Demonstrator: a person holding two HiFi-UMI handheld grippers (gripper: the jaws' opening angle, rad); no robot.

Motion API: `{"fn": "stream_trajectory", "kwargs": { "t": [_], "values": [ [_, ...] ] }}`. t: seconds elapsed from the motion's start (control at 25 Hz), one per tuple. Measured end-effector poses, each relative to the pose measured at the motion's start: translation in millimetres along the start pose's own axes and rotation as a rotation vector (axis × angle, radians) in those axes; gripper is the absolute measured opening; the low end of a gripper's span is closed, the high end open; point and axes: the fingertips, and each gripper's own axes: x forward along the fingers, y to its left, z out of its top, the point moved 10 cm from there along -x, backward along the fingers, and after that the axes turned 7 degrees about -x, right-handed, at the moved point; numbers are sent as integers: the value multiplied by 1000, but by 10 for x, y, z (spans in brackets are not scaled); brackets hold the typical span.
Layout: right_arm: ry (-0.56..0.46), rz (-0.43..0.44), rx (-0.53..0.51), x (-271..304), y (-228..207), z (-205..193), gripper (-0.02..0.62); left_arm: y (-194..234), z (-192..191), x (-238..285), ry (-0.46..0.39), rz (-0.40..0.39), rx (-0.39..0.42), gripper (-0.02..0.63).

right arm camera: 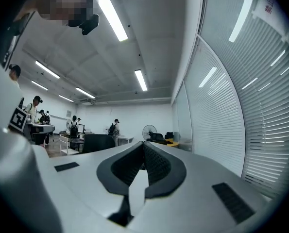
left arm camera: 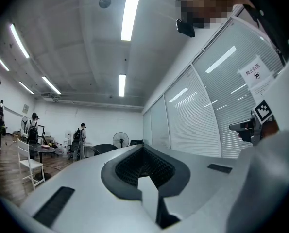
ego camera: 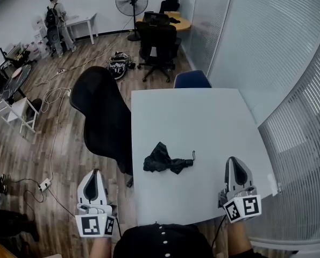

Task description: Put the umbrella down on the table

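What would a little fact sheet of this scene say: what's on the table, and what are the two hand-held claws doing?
surface: white square table
object on it: black folded fabric umbrella, lying flat near the table's front middle
left gripper: jaws together, empty, off the table's left edge, above the floor
right gripper: jaws together, empty, over the table's near right corner
contact: neither gripper touches the umbrella
nearby: black office chair at the table's left
task state: umbrella already down

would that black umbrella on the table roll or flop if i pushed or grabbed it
The umbrella lies collapsed with its black cloth loose and crumpled, so the cloth would probably flop when gripped. That bunched shape makes rolling unlikely; on the smooth white table a push would likely slide it.
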Motion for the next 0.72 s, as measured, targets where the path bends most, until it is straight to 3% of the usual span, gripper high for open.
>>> {"fn": "stream_trajectory", "kwargs": {
  "t": [0.72],
  "values": [
    [-5, 30, -17, 3, 31, 17, 29, -63, 39, -64, -8, 4, 10, 14]
  ]
}}
